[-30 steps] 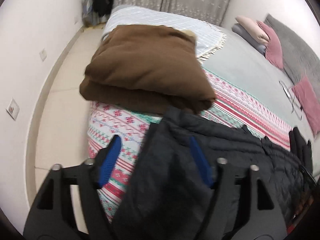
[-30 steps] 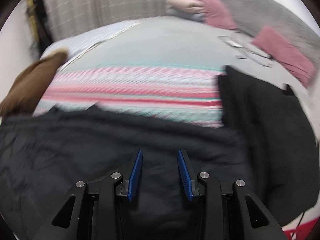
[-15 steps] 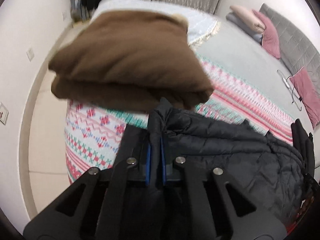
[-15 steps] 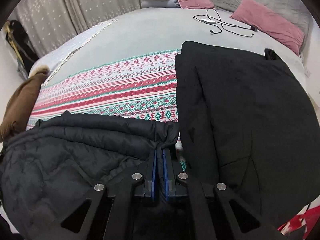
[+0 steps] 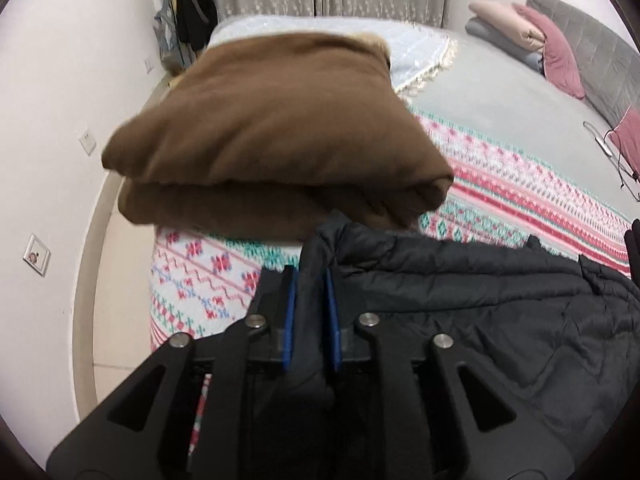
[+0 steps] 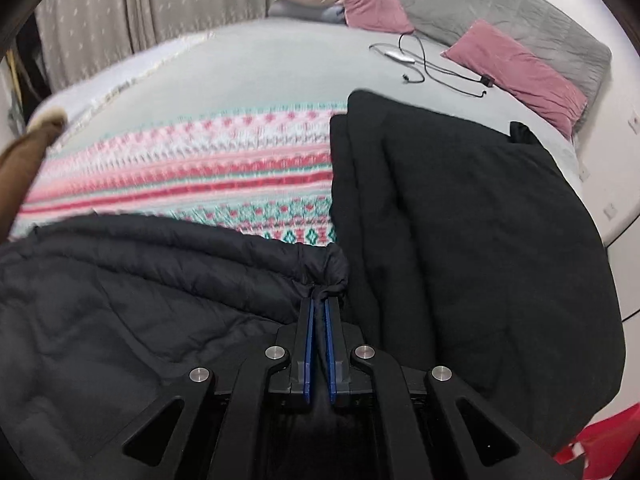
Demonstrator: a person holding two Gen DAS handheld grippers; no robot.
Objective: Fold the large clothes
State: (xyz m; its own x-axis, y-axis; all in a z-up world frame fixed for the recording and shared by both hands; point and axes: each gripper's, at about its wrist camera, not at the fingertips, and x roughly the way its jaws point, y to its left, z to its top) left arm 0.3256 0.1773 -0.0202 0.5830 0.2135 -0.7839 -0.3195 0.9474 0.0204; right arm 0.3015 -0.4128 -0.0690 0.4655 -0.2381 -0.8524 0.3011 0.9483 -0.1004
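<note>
since my left gripper (image 5: 311,300) and right gripper (image 6: 319,320) each pinch a corner of the black puffer jacket (image 6: 140,300), i lift evenly. i keep clear of the brown folded blanket (image 5: 272,136).

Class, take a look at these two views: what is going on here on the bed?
A person is folding a black puffer jacket on the bed. The left tongs are shut on one bunched corner of it and the right tongs are shut on another, so both ends are held. A folded brown garment lies just beyond the left corner, and a folded black garment lies beside the right one, both on the patterned blanket.
</note>
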